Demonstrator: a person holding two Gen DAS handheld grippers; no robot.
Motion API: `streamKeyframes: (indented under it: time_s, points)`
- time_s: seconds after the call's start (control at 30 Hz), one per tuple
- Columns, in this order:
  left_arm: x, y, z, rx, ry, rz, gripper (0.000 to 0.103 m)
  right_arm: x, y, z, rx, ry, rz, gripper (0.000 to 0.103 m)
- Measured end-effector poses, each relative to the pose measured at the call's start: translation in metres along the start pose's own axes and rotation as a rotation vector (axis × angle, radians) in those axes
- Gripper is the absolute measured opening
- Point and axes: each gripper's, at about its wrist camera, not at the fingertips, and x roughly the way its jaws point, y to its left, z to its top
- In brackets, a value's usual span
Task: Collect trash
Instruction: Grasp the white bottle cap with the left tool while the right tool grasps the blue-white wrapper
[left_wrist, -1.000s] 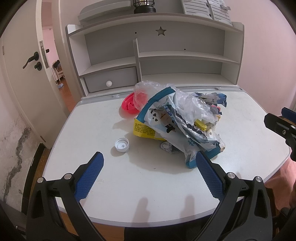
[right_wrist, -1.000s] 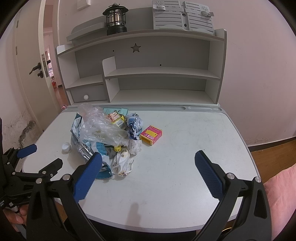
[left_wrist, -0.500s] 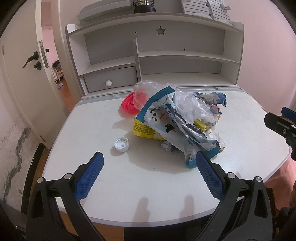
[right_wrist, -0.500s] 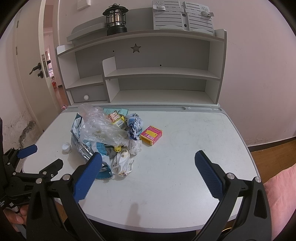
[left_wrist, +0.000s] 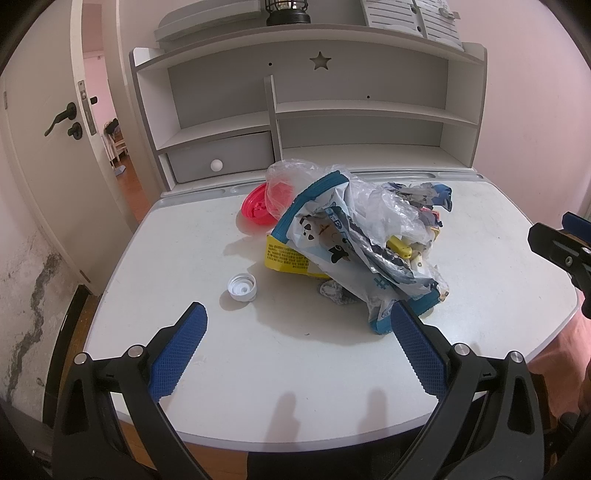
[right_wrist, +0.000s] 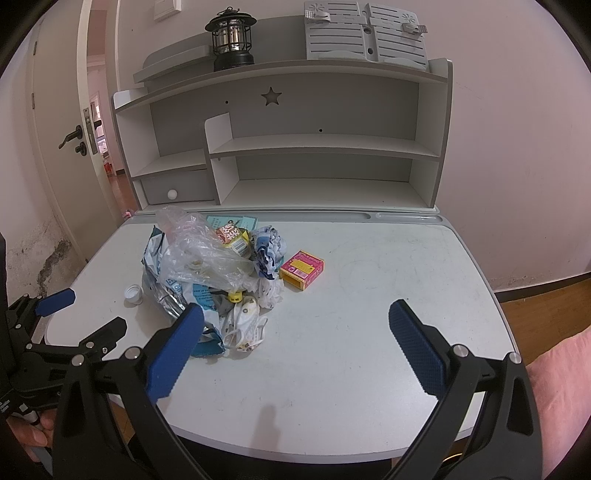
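Note:
A heap of trash (left_wrist: 362, 240) lies mid-desk: clear plastic film over blue-and-white wrappers, a yellow packet and crumpled paper; it also shows in the right wrist view (right_wrist: 210, 269). A white bottle cap (left_wrist: 242, 287) sits left of the heap, also in the right wrist view (right_wrist: 133, 294). A red lid (left_wrist: 255, 210) lies behind the heap. A pink and yellow box (right_wrist: 302, 268) lies right of it. My left gripper (left_wrist: 295, 343) is open and empty, just short of the heap. My right gripper (right_wrist: 295, 339) is open and empty above the desk's front.
The white desk (right_wrist: 369, 332) carries a grey and white shelf unit (right_wrist: 295, 147) at the back, with a small drawer (left_wrist: 221, 157) and a black lantern (right_wrist: 231, 44) on top. An open door (left_wrist: 55, 129) stands at the left. A wall is at the right.

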Motion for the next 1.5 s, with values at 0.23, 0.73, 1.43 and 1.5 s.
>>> streamKeyframes:
  time_s: [0.23,0.73,1.43,1.5]
  points:
    - [0.0,0.0,0.0,-0.001,0.001,-0.001,0.097,0.001,-0.001,-0.001,0.0,-0.001,-0.001,0.097]
    - [0.072,0.075,-0.001,-0.096,0.168,-0.019,0.097,0.029,-0.009,-0.009,-0.003,0.063,0.095,0.097]
    - [0.099,0.082,0.01,-0.035,0.159,-0.092,0.03,0.08,0.028,0.025,-0.122,0.112,0.203,0.077]
    - [0.089,0.084,0.011,-0.027,0.134,-0.088,0.03,0.091,0.013,0.042,-0.043,0.121,0.227,0.077]
